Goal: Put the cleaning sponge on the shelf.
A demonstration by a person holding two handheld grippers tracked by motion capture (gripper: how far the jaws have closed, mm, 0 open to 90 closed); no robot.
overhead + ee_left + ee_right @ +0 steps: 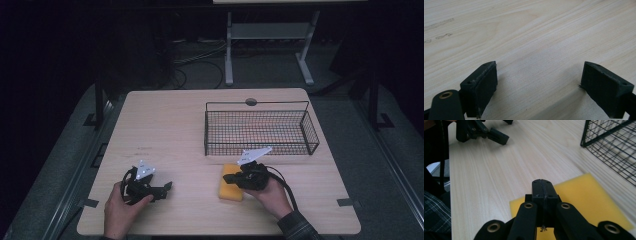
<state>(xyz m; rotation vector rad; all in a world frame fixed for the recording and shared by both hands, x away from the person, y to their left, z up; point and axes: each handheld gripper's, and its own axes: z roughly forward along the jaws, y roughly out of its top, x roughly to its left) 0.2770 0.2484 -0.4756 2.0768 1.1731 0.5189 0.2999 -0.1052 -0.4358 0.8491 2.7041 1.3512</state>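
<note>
- Right claw [543, 185]: jaws pressed together, empty, hovering just above the sponge [584, 195].
- Sponge: flat on the worktop [165, 130], just in front of the basket [260, 131], directly under and ahead of the right claw.
- Long axis of the sponge: roughly near-to-far in the high view.
- Left claw [539, 85]: jaws wide apart, empty, over bare worktop, well apart from the sponge.
- Nearer hand by far: right; likely needs opening before any grip.

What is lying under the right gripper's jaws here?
A yellow sponge lies flat on the table beneath the shut right gripper. The gripper's body covers the sponge's near middle; whether the jaws touch it is unclear.
</note>
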